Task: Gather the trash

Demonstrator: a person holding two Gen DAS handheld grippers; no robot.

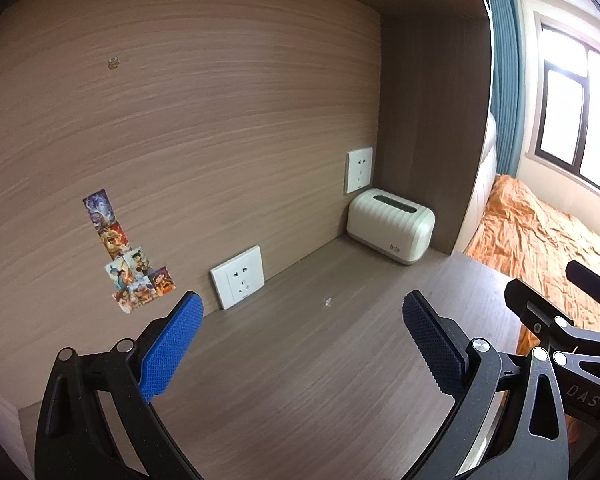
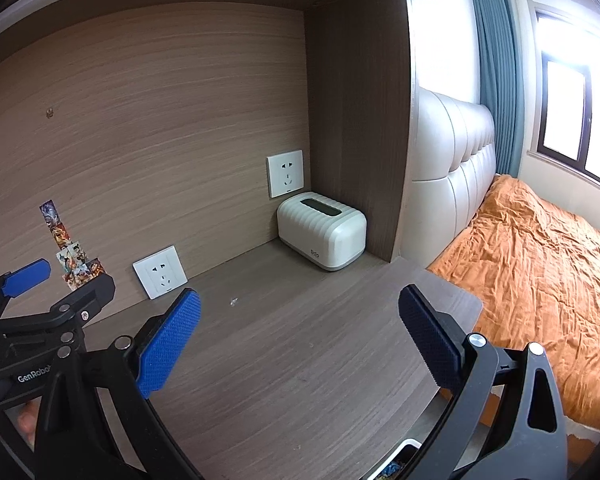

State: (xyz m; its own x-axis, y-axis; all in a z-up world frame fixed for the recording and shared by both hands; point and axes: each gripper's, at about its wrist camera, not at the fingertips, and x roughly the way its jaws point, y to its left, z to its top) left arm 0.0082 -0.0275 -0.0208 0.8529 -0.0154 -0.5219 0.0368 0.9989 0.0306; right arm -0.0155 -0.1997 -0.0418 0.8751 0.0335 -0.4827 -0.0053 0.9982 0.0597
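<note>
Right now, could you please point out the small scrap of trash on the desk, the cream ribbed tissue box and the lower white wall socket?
Small pale scrap of trash [image 1: 327, 302]: left wrist view, its centre.
Cream ribbed tissue box [image 2: 324, 232]: right wrist view, front side.
Lower white wall socket [image 1: 238, 277]: left wrist view, faceplate middle.

— What is lying out on the desk?

— A tiny, pale, crumpled scrap of trash [image 1: 327, 302] is sitting on the brown wood-grain desk surface [image 1: 300, 380], alone in the open.

— Where exactly?

— It is resting near the back panel, between the leaning white socket plate [image 1: 238, 277] and the cream ribbed tissue box [image 1: 391, 225]. Its material is too small to tell.
</note>
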